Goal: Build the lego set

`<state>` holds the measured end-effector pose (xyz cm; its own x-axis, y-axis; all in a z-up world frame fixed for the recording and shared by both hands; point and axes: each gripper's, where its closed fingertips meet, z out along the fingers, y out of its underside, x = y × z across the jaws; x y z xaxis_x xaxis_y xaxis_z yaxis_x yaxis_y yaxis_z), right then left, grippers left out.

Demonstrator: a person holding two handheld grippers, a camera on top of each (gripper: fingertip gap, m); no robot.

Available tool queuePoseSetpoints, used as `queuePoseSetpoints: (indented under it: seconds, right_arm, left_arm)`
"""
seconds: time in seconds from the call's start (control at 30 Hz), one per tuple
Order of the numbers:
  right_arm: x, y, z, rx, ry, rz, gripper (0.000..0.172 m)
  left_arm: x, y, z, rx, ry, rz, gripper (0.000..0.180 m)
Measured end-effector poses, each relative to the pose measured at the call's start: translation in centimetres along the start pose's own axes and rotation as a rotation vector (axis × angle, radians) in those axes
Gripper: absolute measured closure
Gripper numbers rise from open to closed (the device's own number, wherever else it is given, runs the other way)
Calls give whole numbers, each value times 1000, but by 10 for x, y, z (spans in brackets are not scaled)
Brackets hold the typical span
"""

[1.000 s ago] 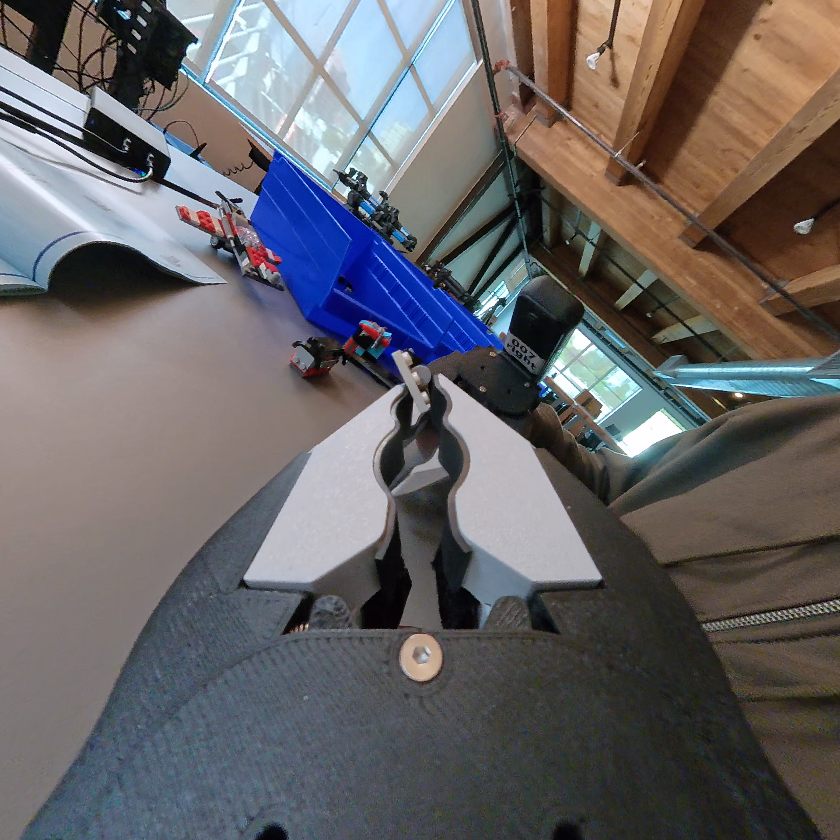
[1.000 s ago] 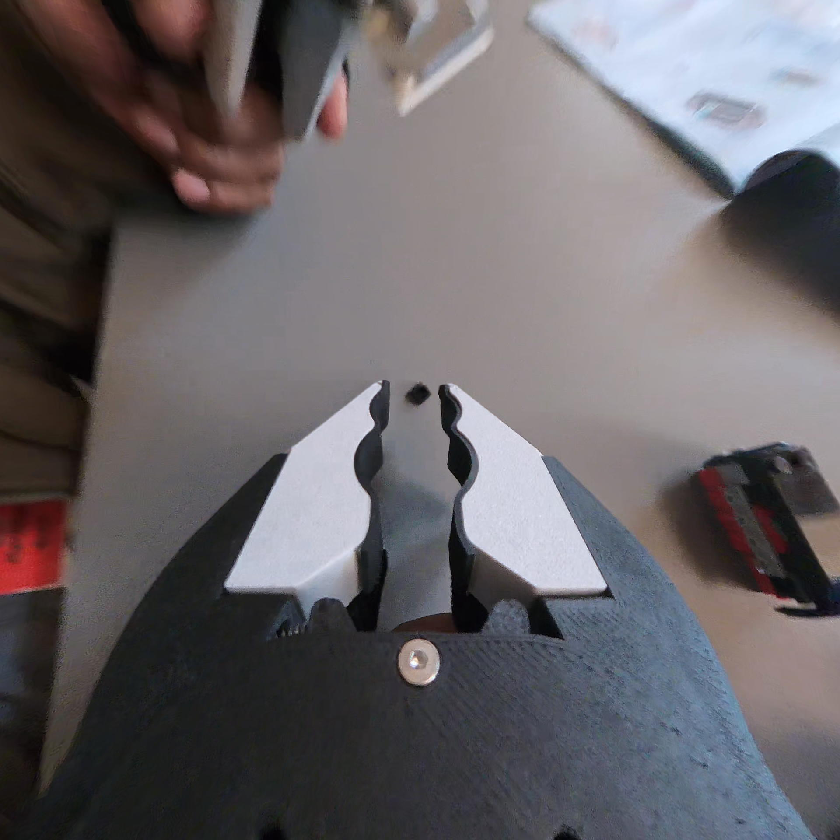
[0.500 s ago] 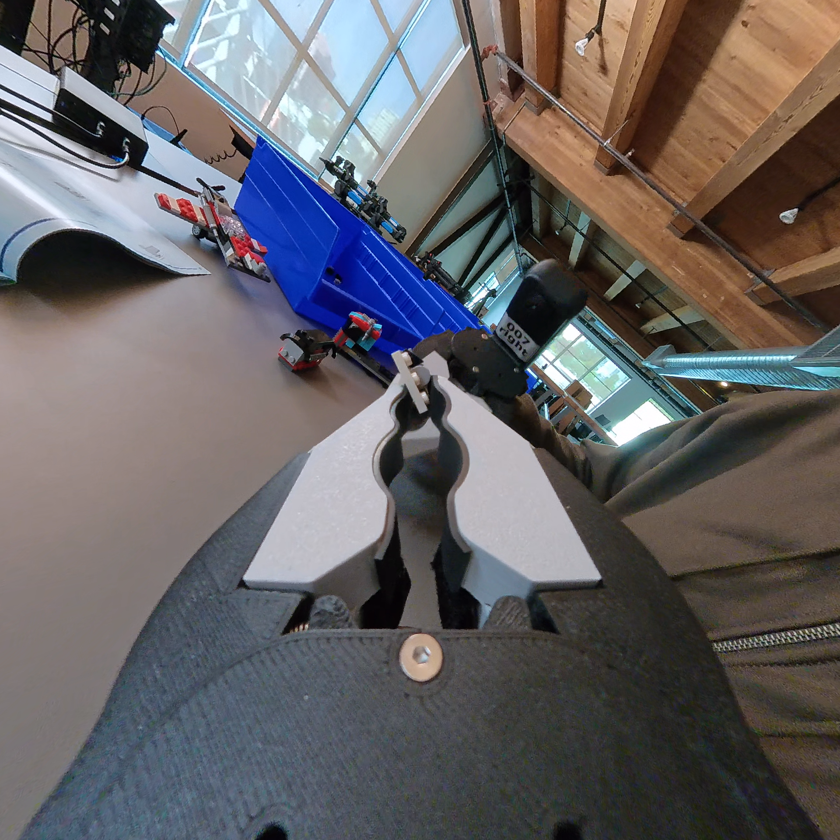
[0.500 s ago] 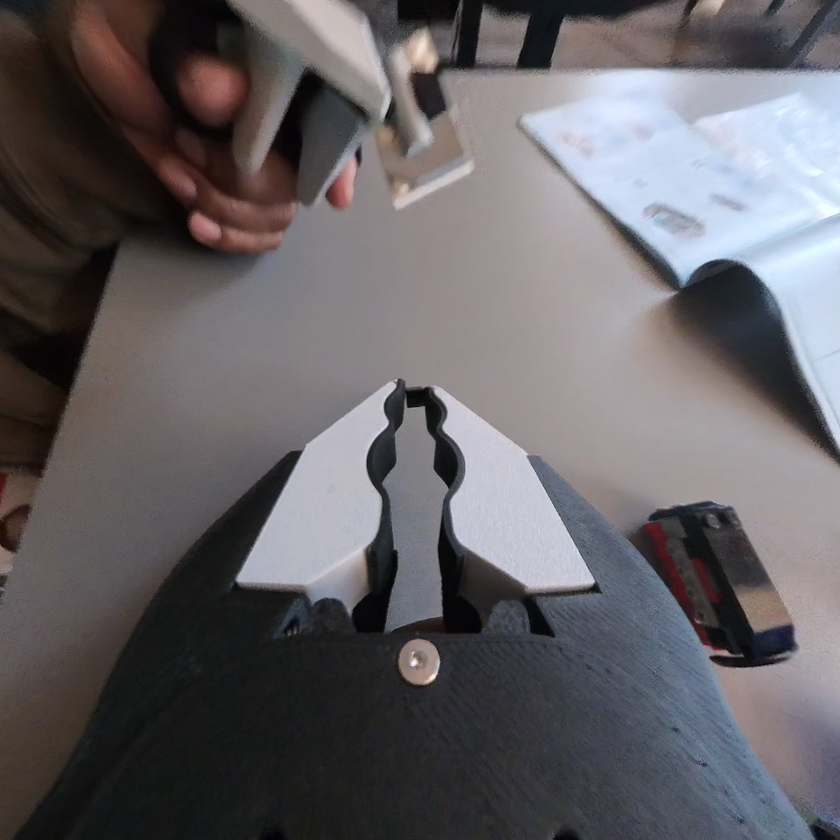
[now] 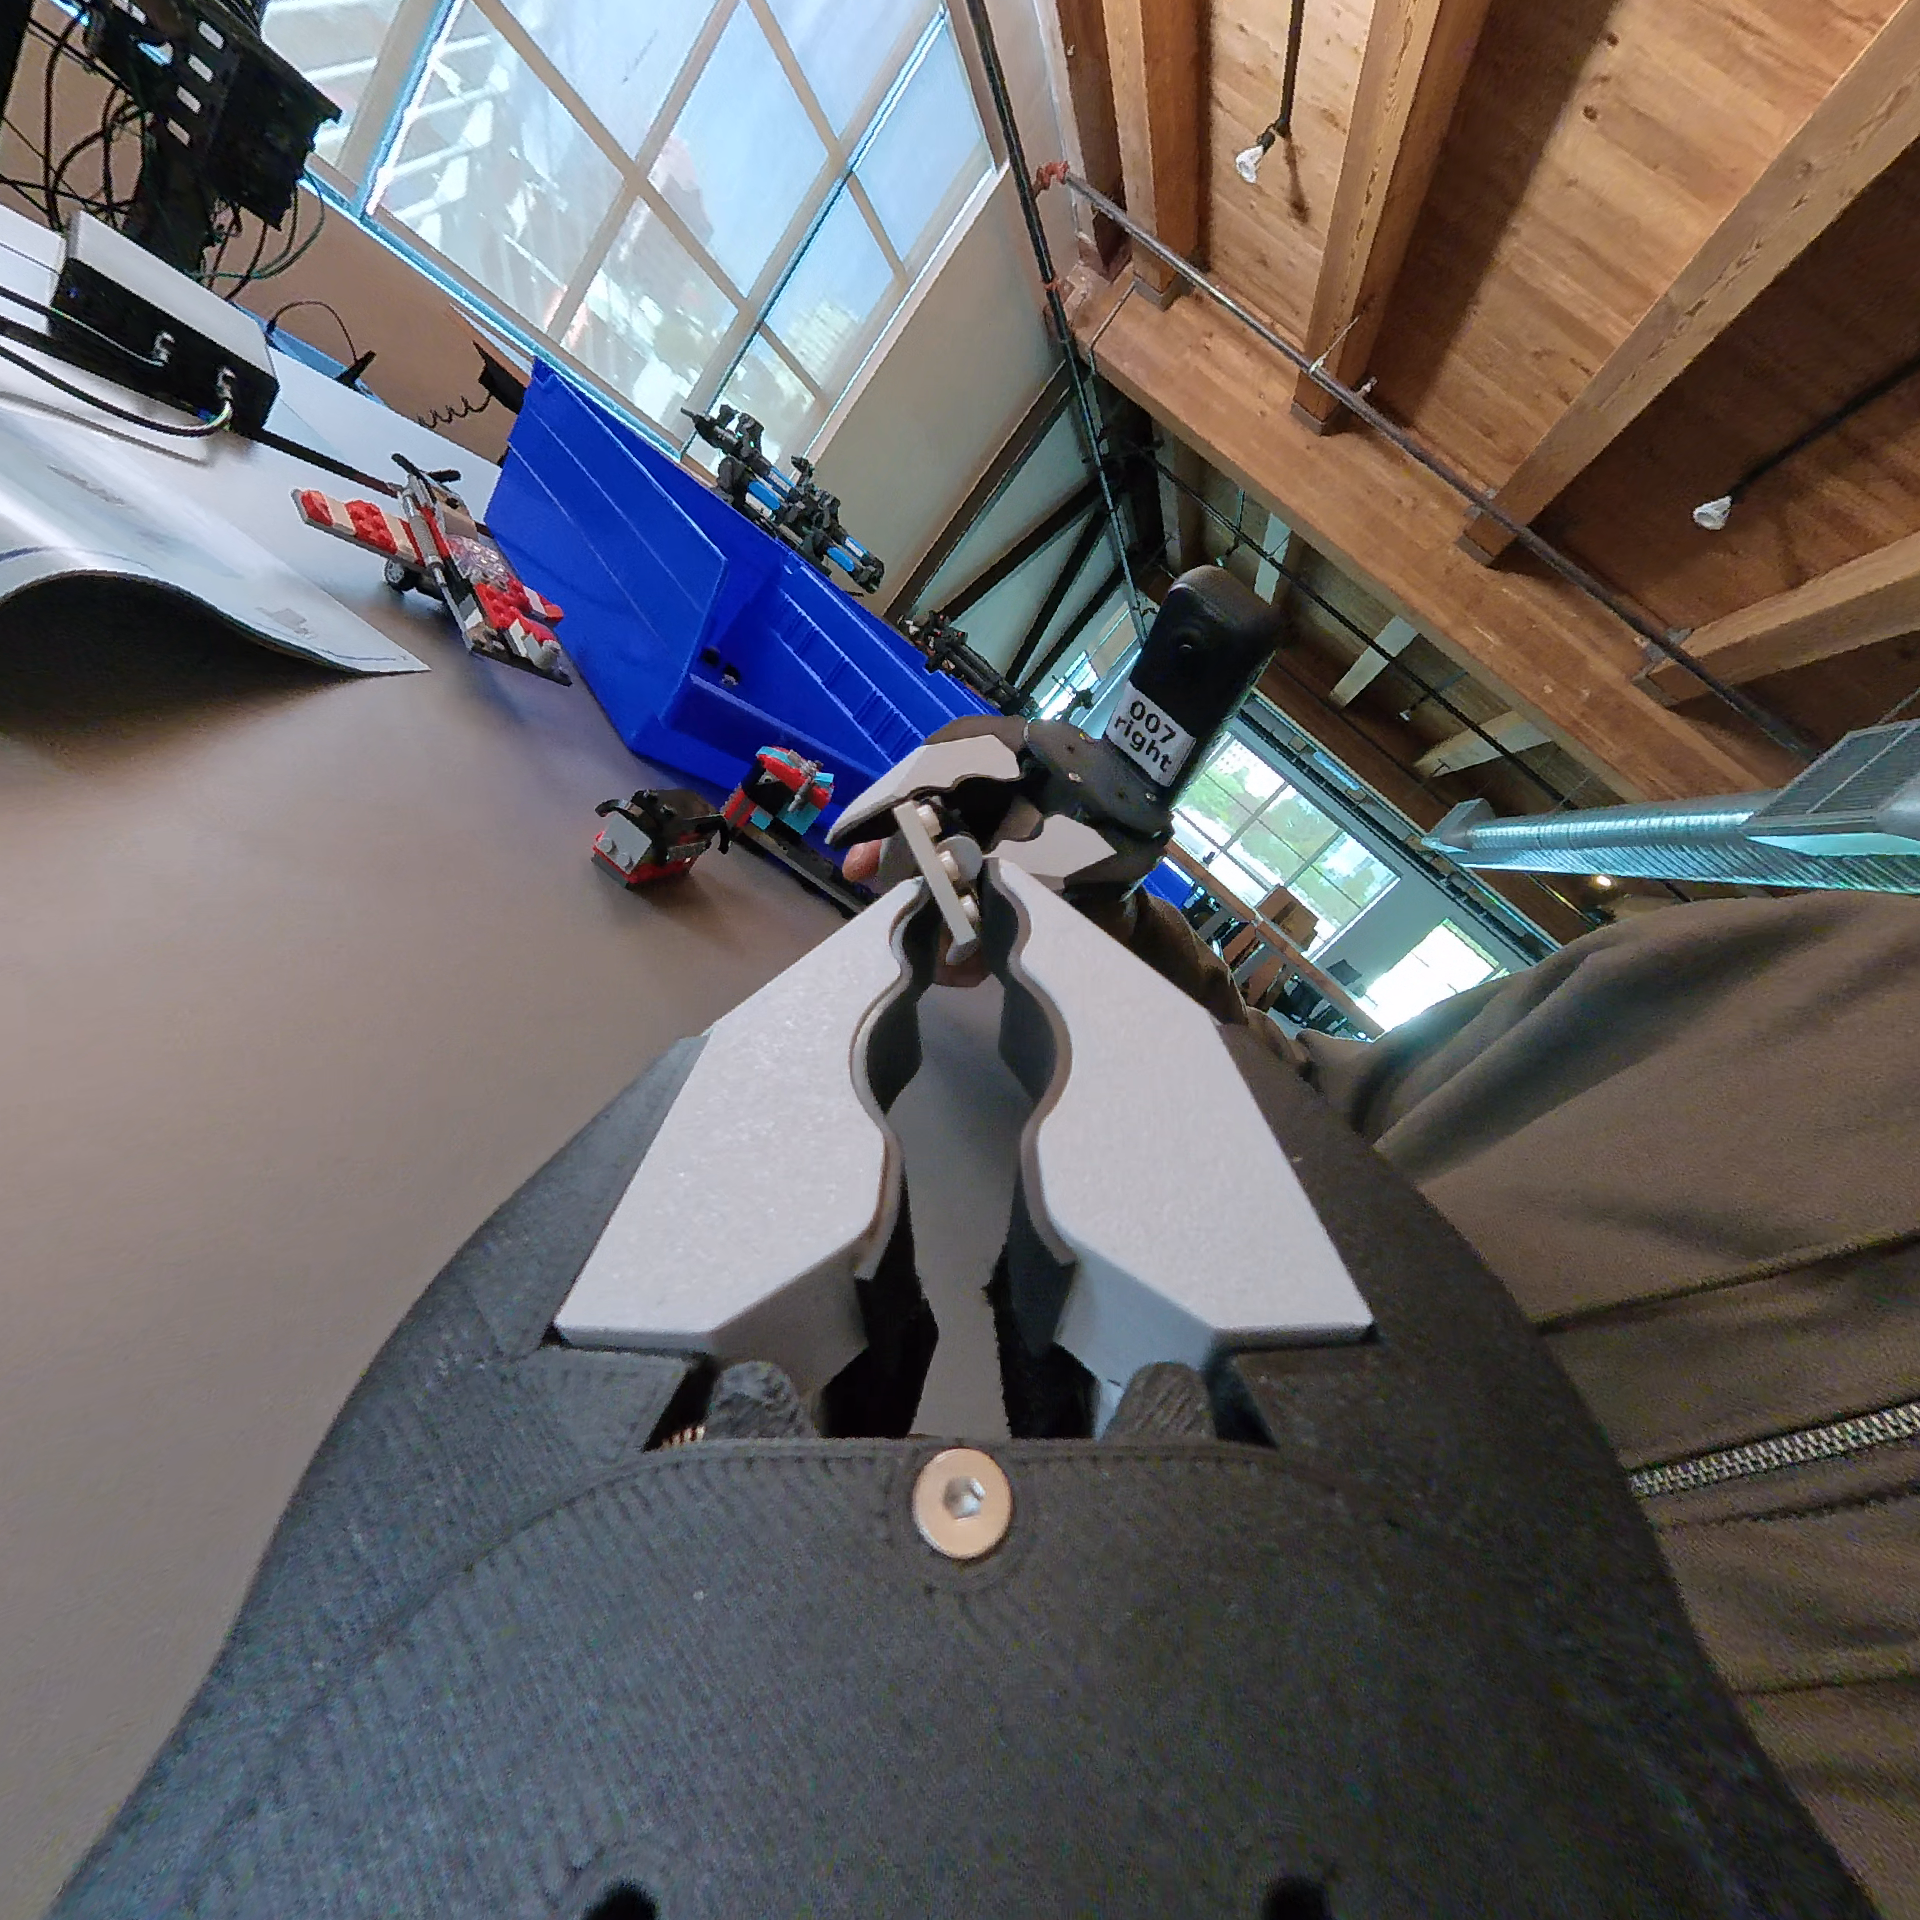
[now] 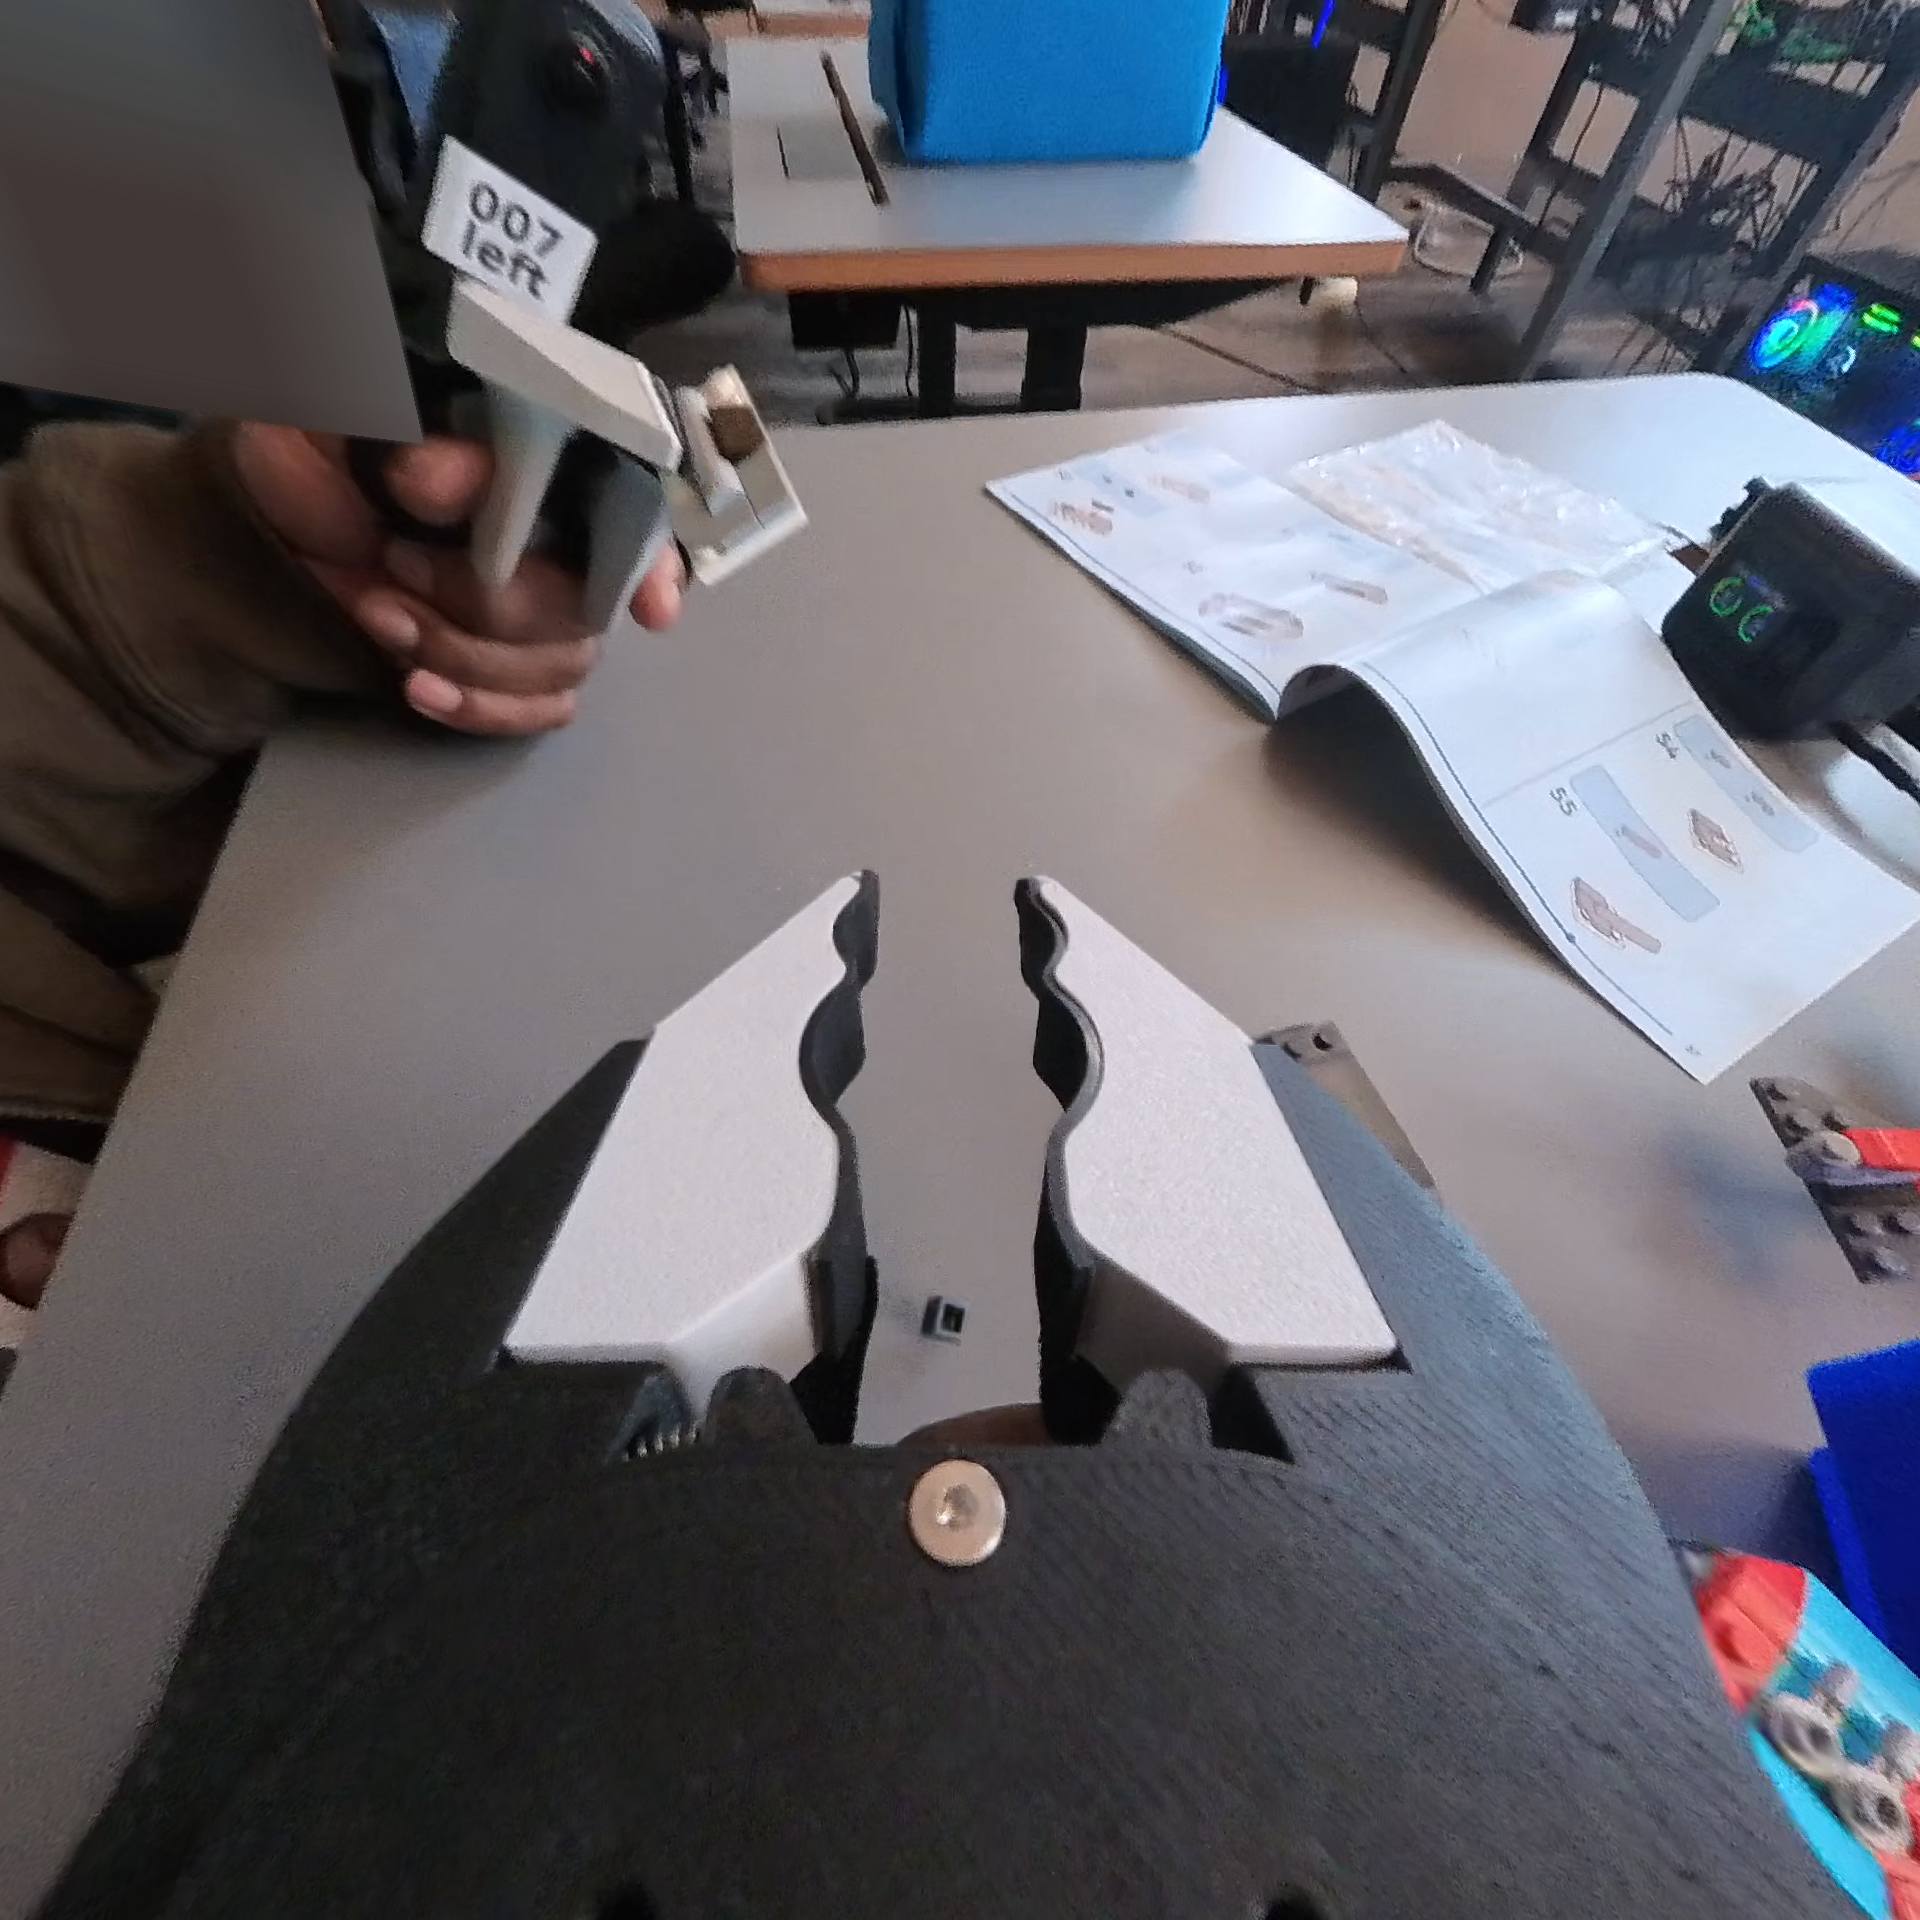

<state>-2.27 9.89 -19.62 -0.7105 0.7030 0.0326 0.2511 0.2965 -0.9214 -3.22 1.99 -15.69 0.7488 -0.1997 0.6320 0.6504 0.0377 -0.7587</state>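
Gripping a light grey studded plate [image 5: 948, 881] firmly, the left tongs [image 5: 951, 894] hung above the surface [image 6: 935, 727]; the right tongs [image 6: 945, 883] gaped empty over a tiny dark piece [image 6: 942, 1317].

A grey table [image 6: 935, 748] carries an open instruction booklet [image 6: 1455, 665] at two o'clock, a black box [image 6: 1808, 634] beside it, a tiny black piece [image 6: 943, 1317] near centre, brick builds [image 6: 1860, 1174] at three o'clock.

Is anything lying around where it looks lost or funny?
Yes. A tiny black square piece lies alone on the grey table, seen between the open fingers of the right hand-held gripper, far from the other toy-brick models. The open instruction booklet also humps up at its fold instead of lying flat.
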Motion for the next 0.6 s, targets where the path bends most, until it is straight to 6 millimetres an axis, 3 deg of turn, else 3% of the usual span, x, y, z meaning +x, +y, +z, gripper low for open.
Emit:
queuePoseSetpoints:
  seconds: [0.2,0.43,0.6]
  right_arm:
    - [15,4,-34,19,35,82,146]
    - [19,68,-66,-181,135,152,147]
    - [11,83,-71,-222,114,136,148]
  left_arm:
    - [0,1,1,-10,2,-6,173]
    - [-1,3,2,-17,-16,10,173]
    - [0,10,8,-54,-22,10,173]
